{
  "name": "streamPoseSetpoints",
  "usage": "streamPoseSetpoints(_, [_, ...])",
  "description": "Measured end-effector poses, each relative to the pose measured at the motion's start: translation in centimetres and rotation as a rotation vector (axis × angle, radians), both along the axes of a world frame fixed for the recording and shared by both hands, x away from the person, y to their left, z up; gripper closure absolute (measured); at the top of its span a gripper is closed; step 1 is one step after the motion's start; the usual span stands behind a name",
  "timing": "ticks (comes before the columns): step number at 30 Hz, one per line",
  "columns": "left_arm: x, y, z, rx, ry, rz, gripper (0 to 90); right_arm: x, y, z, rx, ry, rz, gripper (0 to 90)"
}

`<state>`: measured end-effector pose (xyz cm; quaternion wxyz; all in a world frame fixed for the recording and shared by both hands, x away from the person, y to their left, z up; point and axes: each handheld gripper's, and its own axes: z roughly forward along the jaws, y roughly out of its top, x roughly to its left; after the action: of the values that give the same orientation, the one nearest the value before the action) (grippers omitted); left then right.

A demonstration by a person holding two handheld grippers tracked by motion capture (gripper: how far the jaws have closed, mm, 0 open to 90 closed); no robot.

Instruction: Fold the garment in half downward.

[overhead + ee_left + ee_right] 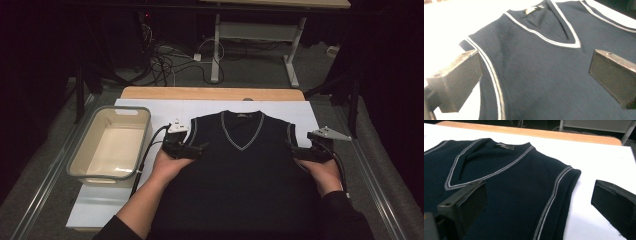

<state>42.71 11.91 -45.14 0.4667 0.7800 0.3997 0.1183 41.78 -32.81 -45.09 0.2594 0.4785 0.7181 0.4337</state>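
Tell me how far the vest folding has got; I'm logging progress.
Done: the navy V-neck vest lies flat, front up. In hand: the left gripper and right gripper hover open at its armholes. Left: gripping, every fold, perhaps the basin.

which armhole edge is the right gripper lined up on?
The vest's armhole trim at the high view's right, striped grey; the right gripper's open fingers straddle it. The other armhole sits by the left gripper.

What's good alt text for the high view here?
A dark sleeveless V-neck vest with pale trim lies flat on a white table cover. A person's hands hold the left gripper and right gripper at its armholes, fingers open. A beige plastic tub sits at the left.
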Motion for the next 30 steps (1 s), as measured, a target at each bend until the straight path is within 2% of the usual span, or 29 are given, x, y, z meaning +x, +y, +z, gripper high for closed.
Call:
streamPoseSetpoints(4, [2.4,0.5,-0.6,0.013,0.043,0.048,0.0,1.4,-0.5,-1.2,-0.015,0.044,-0.032,9.8])
streamPoseSetpoints(7, [3.8,0.8,-1.2,0.039,0.077,0.084,0.7,2.3,-0.8,-1.1,-0.018,0.086,-0.064,19.7])
streamPoseSetpoints(9, [4.6,0.9,-1.6,0.047,0.083,0.104,5.0,3.1,-0.7,-1.1,-0.053,0.121,-0.082,28.9])
streamPoseSetpoints(11, [5.2,1.1,-2.1,0.037,0.087,0.118,12.7,3.8,-0.5,-1.1,-0.068,0.155,-0.094,34.7])
streamPoseSetpoints(13, [6.0,1.3,-2.6,0.056,0.131,0.135,14.8,4.5,-0.2,-1.2,-0.084,0.182,-0.102,39.8])
streamPoseSetpoints(16, [6.8,1.1,-3.1,0.109,0.171,0.144,18.5,5.3,0.3,-1.7,-0.134,0.207,-0.098,40.2])
streamPoseSetpoints(17, [7.0,1.1,-3.2,0.115,0.182,0.159,20.4,5.6,0.4,-2.0,-0.167,0.225,-0.102,39.3])
streamPoseSetpoints(18, [7.3,1.1,-3.3,0.116,0.192,0.172,22.5,5.9,0.5,-2.1,-0.177,0.232,-0.104,39.2])
streamPoseSetpoints(21, [7.8,0.8,-3.5,0.142,0.227,0.179,28.4,6.3,0.1,-2.3,-0.160,0.233,-0.115,37.8])
streamPoseSetpoints(24, [7.7,0.3,-3.5,0.169,0.206,0.171,30.3,6.3,0.0,-2.4,-0.148,0.230,-0.117,39.3])
streamPoseSetpoints(27, [7.6,0.1,-3.5,0.170,0.197,0.131,41.7,6.4,-0.1,-2.4,-0.146,0.227,-0.108,44.8])
streamPoseSetpoints(30, [7.4,-0.2,-3.5,0.178,0.191,0.122,48.3,6.4,-0.1,-2.4,-0.144,0.224,-0.096,53.8])
